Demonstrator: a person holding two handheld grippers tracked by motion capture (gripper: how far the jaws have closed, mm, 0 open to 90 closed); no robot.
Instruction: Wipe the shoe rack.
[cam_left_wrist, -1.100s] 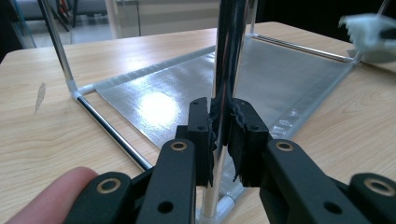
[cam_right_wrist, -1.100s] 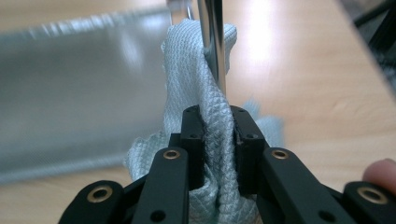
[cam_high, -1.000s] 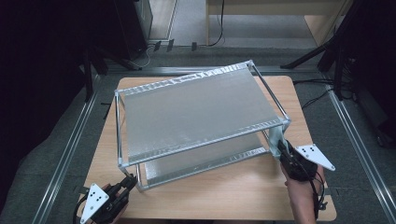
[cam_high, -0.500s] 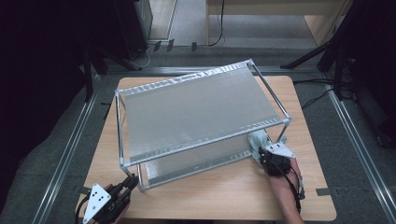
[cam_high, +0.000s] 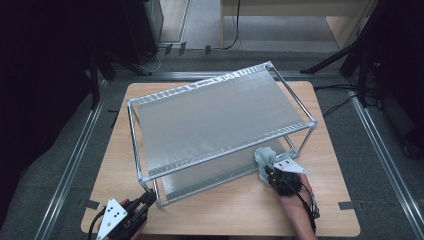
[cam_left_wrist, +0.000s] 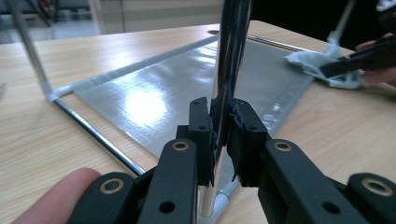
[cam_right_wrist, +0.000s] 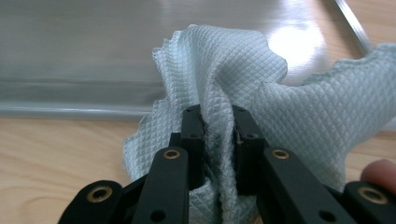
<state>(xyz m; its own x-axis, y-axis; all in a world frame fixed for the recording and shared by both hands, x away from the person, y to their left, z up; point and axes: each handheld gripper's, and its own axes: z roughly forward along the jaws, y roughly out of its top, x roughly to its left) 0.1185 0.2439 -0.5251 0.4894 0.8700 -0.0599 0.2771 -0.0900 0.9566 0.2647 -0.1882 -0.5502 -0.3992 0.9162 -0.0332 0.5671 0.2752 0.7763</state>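
A lab-like workspace: a wooden table framed by floor rails, cables and stands.

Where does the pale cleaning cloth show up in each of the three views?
High view: cloth lower right, at the rack's lower shelf edge, in the right gripper.
Left gripper view: far upper right, on the shelf's corner.
Right gripper view: centre, pinched between the fingers.
Shared landmark: the grey lower shelf.

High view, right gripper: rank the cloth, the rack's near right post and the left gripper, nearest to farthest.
From the right gripper:
1. Cloth, clamped in its jaws at the lower shelf's edge.
2. Rack's near right post, just up and right.
3. Left gripper, far across at the near left post.
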